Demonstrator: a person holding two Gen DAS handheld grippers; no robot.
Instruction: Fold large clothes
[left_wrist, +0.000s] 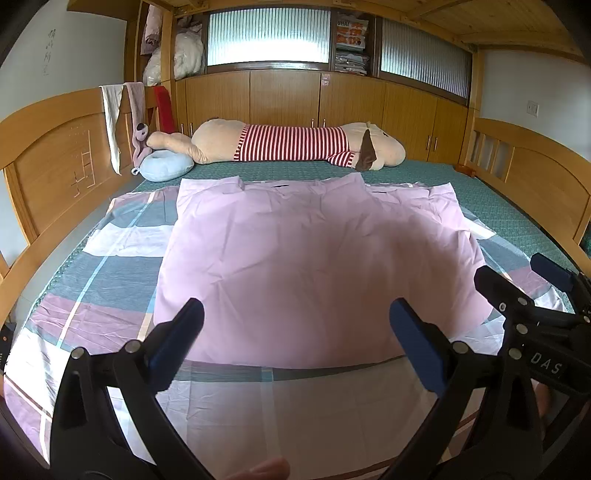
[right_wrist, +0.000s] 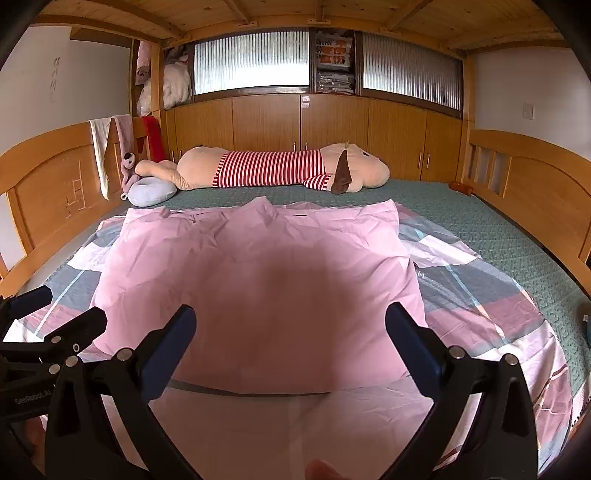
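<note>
A large pink garment (left_wrist: 303, 251) lies spread flat on the bed, its far edge toward the plush toy and its near hem toward me; it also shows in the right wrist view (right_wrist: 258, 273). My left gripper (left_wrist: 295, 314) is open and empty, hovering above the garment's near hem. My right gripper (right_wrist: 290, 321) is open and empty too, above the same hem a little to the right. The right gripper (left_wrist: 517, 277) shows at the right edge of the left wrist view, and the left gripper (right_wrist: 62, 310) at the left edge of the right wrist view.
The garment rests on a pink, grey and white checked sheet (left_wrist: 103, 273) over a green mattress cover (right_wrist: 498, 229). A long striped plush dog (left_wrist: 288, 144) and a blue ring cushion (left_wrist: 166, 166) lie at the far side. Wooden bed boards (left_wrist: 48, 173) stand left and right.
</note>
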